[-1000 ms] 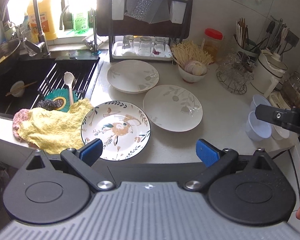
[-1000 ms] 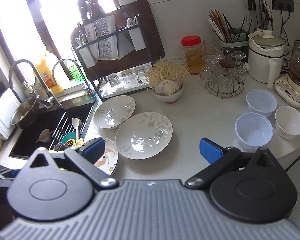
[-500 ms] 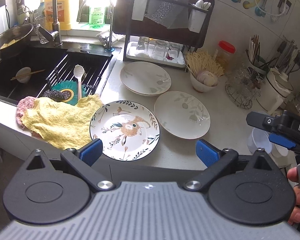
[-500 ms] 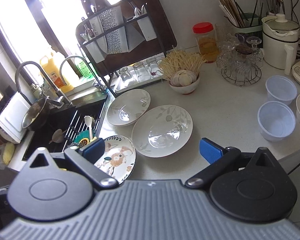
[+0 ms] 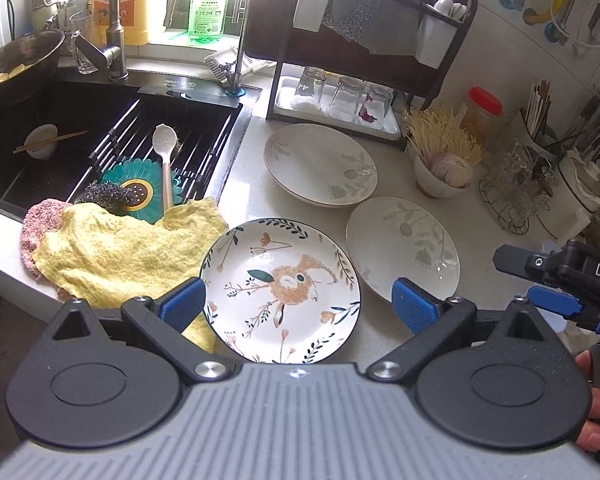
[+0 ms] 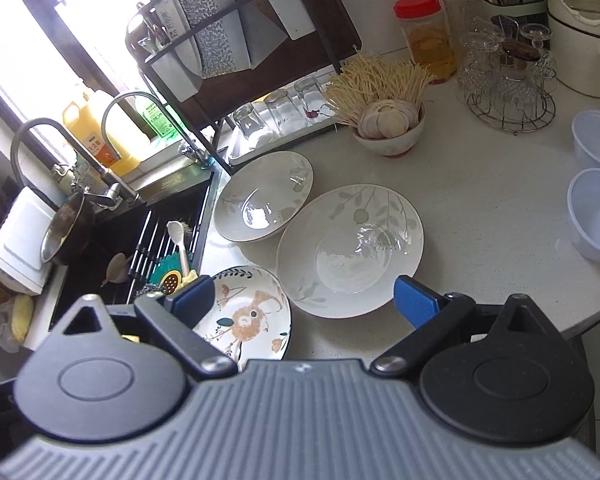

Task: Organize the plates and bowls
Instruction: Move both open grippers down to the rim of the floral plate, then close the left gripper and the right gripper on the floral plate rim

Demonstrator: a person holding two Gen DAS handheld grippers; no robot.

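White glazed plates (image 6: 350, 250) and translucent plastic bowls (image 6: 596, 212) all lie unstacked; my left claw (image 5: 296, 304) gapes empty, my right claw (image 6: 306, 296) is closing on nothing.

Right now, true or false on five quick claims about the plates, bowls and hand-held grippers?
1. Three plates lie on the counter. True: the bird plate and two pale leaf plates.
2. The bird plate sits in the sink. False: it is on the counter beside the yellow cloth.
3. The left hand-held gripper holds a plate. False: open, empty.
4. The right hand-held gripper is closing, nothing between its fingers. True.
5. The plastic bowls are stacked. False: side by side.
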